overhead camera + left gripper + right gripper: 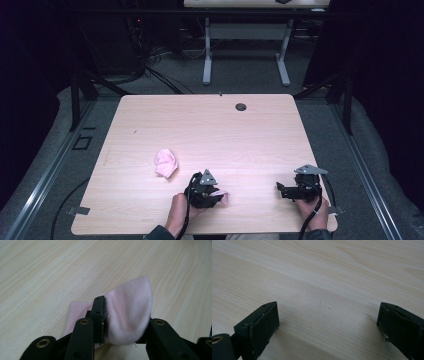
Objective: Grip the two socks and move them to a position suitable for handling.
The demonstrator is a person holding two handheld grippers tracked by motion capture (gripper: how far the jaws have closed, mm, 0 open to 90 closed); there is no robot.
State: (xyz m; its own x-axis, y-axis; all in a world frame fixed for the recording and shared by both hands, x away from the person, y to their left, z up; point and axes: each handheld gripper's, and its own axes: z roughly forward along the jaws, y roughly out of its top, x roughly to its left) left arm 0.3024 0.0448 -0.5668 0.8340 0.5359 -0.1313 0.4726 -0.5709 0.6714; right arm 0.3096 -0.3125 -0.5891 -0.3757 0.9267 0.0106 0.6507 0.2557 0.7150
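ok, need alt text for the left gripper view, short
A soft pink sock bulges between the two black jaws of the left gripper, which close on it from either side. A flatter ribbed part of the sock lies on the pale wooden table behind the jaws.

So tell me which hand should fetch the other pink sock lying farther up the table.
Probably right. The left gripper already has a pink sock between its jaws. The right gripper stands open over bare table. The loose sock lies nearer the left hand, though.
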